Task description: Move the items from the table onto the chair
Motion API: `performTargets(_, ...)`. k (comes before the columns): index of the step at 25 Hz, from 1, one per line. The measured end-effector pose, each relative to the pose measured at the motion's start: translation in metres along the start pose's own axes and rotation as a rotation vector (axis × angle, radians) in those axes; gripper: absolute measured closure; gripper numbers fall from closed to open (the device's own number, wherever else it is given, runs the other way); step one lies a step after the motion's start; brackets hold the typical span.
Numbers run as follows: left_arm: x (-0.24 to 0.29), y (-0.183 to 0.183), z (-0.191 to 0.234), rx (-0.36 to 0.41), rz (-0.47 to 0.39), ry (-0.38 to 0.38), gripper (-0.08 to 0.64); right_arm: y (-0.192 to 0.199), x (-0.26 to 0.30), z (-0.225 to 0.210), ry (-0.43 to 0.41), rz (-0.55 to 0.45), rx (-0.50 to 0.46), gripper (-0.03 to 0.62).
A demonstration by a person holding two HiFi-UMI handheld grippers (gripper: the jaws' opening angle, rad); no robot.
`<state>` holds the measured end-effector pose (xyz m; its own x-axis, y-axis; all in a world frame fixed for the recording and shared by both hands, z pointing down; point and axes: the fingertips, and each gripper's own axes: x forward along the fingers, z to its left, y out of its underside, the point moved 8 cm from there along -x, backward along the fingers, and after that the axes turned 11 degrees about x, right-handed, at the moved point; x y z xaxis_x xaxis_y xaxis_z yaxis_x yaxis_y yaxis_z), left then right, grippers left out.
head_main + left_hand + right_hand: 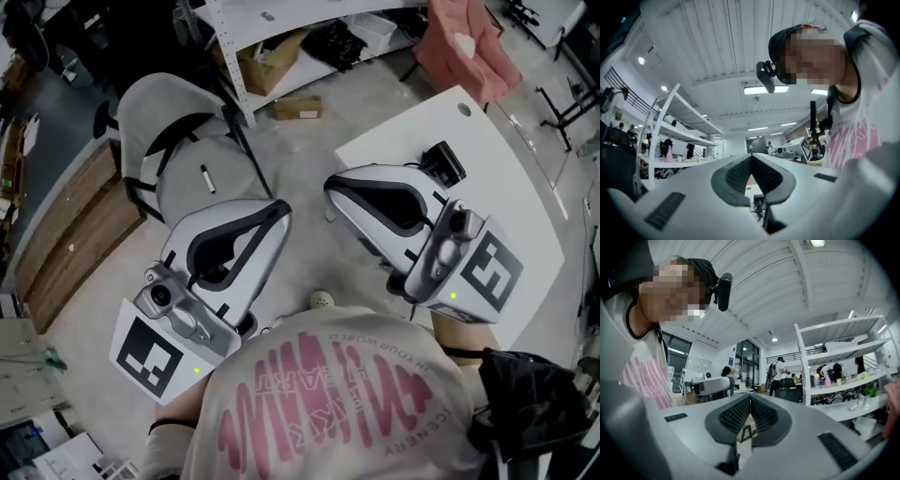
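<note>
Chair [159, 103] with pen [207, 179] shows only in head view.

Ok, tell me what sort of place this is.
Probably a workshop or lab with storage. There is white metal shelving holding a cardboard box and a bare concrete floor. The right gripper view shows more shelving and other people in the background.

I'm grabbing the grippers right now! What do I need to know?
Left gripper: jaws shut, over the floor between chair and table.
Right gripper: jaws shut, beside the table's edge.
Done: a slim dark pen lies on the seat of the grey plastic chair.
Left: a small black boxy item sits on the white table; it needs carrying to the chair.
</note>
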<state>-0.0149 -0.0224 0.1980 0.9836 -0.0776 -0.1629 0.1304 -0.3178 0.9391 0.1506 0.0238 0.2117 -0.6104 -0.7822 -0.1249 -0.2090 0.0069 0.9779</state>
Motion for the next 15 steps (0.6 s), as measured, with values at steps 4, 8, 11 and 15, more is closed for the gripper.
performTargets(4, 0.049, 0.000, -0.017, 0.030, -0.066, 0.112, 0.551, -0.005, -0.051, -0.021, 0.126, -0.016, 0.025, 0.577)
performTargets(8, 0.092, 0.013, -0.033, 0.007, -0.070, 0.230, 0.551, 0.005, -0.108, -0.041, 0.288, -0.021, 0.056, 0.577)
performTargets(11, 0.122, 0.019, -0.038, -0.019, -0.070, 0.290, 0.551, 0.009, -0.146, -0.052, 0.402, -0.022, 0.067, 0.577)
performTargets(15, 0.154, 0.025, -0.038, -0.026, -0.064, 0.340, 0.551, 0.010, -0.192, -0.063, 0.567, -0.058, 0.078, 0.577)
